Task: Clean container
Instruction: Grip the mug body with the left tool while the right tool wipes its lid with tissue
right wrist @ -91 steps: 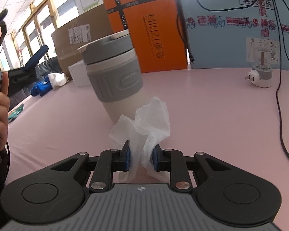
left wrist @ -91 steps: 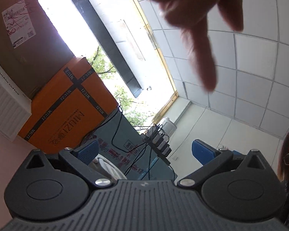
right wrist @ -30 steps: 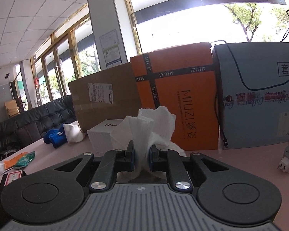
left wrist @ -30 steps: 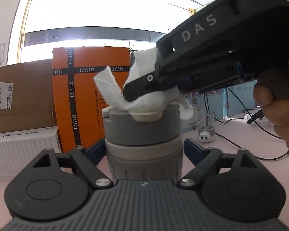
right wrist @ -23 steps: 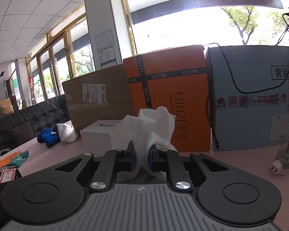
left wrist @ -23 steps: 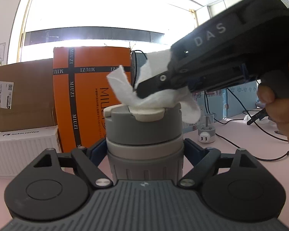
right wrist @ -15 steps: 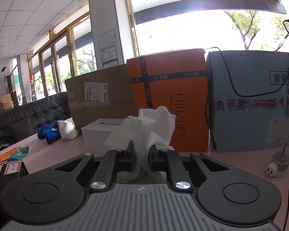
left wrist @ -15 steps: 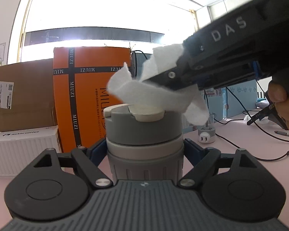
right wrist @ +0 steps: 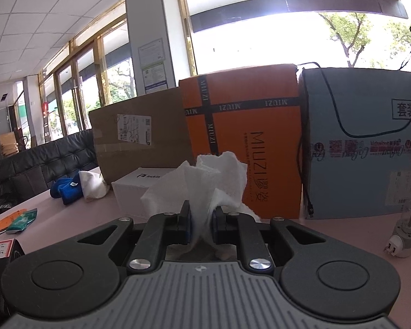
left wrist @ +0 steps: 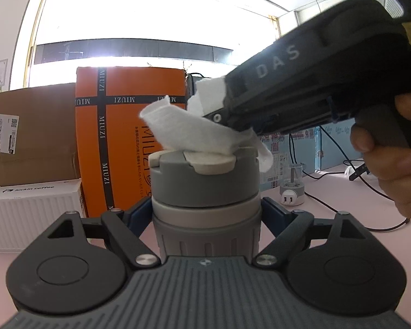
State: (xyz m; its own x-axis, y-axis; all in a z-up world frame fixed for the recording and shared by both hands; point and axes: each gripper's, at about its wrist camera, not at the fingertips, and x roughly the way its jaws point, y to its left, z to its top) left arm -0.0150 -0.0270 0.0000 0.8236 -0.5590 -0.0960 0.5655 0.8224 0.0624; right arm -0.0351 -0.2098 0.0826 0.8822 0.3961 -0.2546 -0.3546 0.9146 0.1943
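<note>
A pink table point(left wrist: 370, 205) stretches ahead of both claws, backed by a row of boxes: a brown cardboard box point(left wrist: 33, 126) far left of the left claw, an orange box point(left wrist: 117, 126) straight behind it, and a pale blue box point(right wrist: 364, 148) ahead and to the right of the right claw. A small white carton point(left wrist: 33, 213) sits low on the left.

The container point(left wrist: 205, 200), an upright grey and cream cup with a grey lid, stands directly between the fingers of the left claw point(left wrist: 207, 219), which is clenched around its ribbed sleeve just below the lid.

The right claw point(right wrist: 200, 224), black and held by a person's hand point(left wrist: 391, 164), reaches in from the upper right of the left claw, above the cup. It is clamped on a crumpled white tissue point(left wrist: 194, 134), which rests on the cream cap of the lid and drapes over its right edge. A small white plug adapter point(left wrist: 291, 192) lies just right of the cup.
</note>
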